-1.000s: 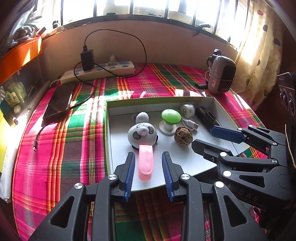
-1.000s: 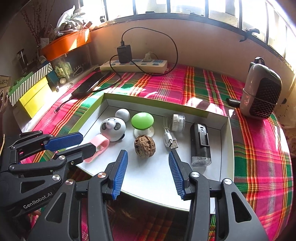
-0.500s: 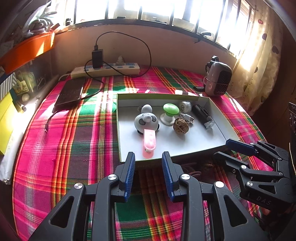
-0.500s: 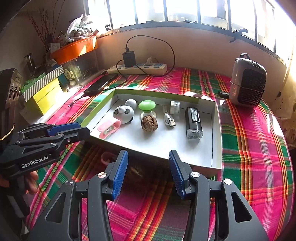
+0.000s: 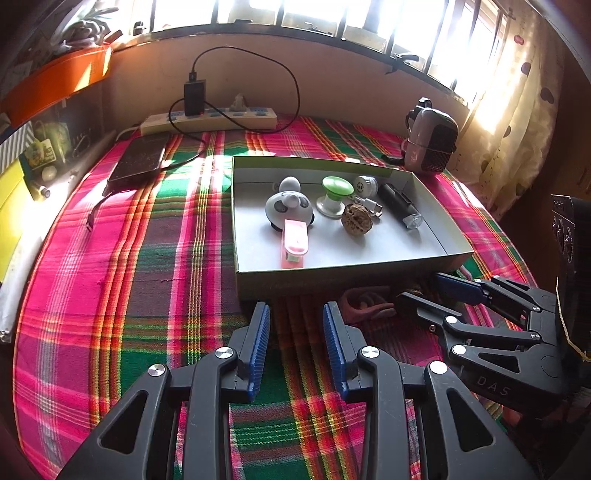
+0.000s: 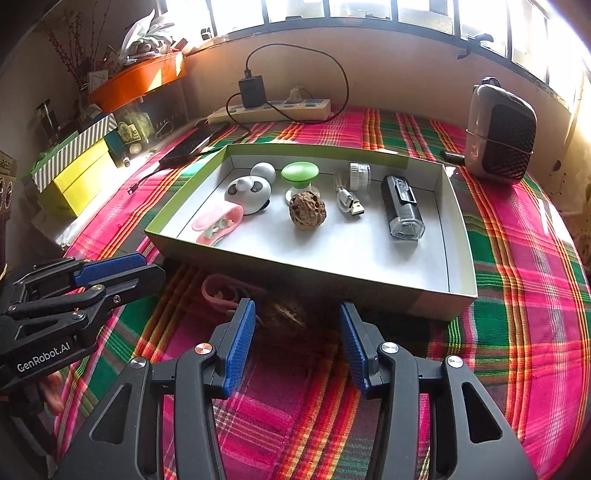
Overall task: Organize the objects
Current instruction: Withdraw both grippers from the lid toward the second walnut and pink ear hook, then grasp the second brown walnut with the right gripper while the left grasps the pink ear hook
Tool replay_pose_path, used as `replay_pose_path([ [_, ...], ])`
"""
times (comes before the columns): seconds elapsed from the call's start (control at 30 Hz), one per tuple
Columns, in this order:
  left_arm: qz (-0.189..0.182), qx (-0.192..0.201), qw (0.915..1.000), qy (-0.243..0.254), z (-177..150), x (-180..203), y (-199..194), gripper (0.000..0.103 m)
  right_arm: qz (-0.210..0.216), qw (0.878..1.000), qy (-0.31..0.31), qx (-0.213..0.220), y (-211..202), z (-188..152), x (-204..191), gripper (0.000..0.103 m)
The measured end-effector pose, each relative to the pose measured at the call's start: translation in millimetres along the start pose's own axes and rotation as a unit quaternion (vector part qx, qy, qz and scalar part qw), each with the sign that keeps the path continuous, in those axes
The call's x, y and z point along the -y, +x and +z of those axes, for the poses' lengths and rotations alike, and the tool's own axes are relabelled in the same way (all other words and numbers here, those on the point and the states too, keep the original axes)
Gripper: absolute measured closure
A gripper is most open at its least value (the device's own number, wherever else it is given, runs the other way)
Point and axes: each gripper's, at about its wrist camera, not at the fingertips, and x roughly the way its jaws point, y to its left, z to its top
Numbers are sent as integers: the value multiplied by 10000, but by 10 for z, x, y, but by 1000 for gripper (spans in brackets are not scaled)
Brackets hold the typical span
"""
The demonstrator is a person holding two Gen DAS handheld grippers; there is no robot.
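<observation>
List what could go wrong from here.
1. Both grippers, left and right, are open and empty beside the box; a forward reach might nudge its near wall.
2. The walnut is round and could roll if the box shifts.
3. The cable may snag its neighbours.

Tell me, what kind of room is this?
Probably a lived-in home, at a table by a window: a plaid tablecloth, a power strip with a charger plugged in, and a small heater near the curtain.

Sunlit barred window [image 5: 332, 14] above plaid tablecloth [image 5: 110, 258]
</observation>
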Motion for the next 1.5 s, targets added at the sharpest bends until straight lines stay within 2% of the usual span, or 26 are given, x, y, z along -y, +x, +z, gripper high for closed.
replay_pose_path([
  [0.3,-113,-68,9999,29,2,11,55,75,249,9992,306,-72,31,9,92,56],
  [0.67,-289,-163,9994,82,11,21,142,75,57,9998,119,-144,89,-10,63,56],
  [0.83,-377,-227,9989,169,23,59,198,75,74,9999,65,-136,95,-8,63,65],
  [0.87,-414,-227,9987,182,27,66,202,75,44,9999,46,-126,91,-11,62,71],
  [1.17,-581,-199,9975,355,71,124,236,74,17,10000,-12,-98,49,-64,92,72],
  [1.5,-985,-240,9932,568,62,231,281,74,-91,9998,112,-111,-66,-170,213,72],
])
